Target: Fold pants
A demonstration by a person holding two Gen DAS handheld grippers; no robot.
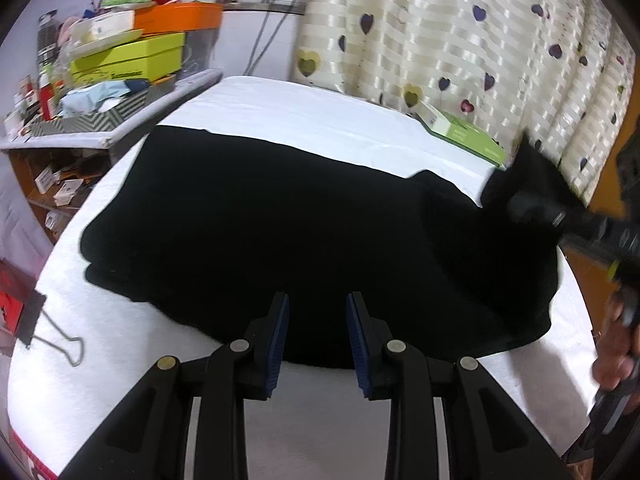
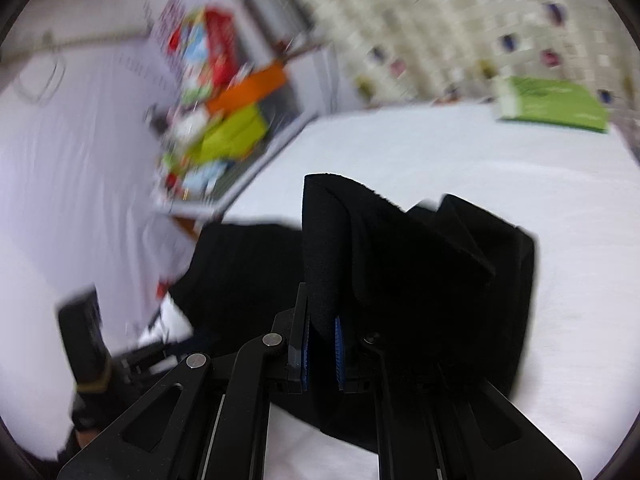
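black pants [image 1: 300, 224] on white cloth [image 1: 120, 344], left gripper [image 1: 316, 312] empty.

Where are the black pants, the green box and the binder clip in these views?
black pants [image 1: 280, 220]: left wrist view, middle of the flat fabric.
green box [image 1: 464, 136]: left wrist view, its green top face.
binder clip [image 1: 32, 316]: left wrist view, its black body at the cloth's edge.

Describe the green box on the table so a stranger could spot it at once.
Start at the white-covered table where the black pants lie. Go to its far edge, against the cream curtain with heart shapes. The green box lies flat there, apart from the pants, the only green thing on the white cloth.
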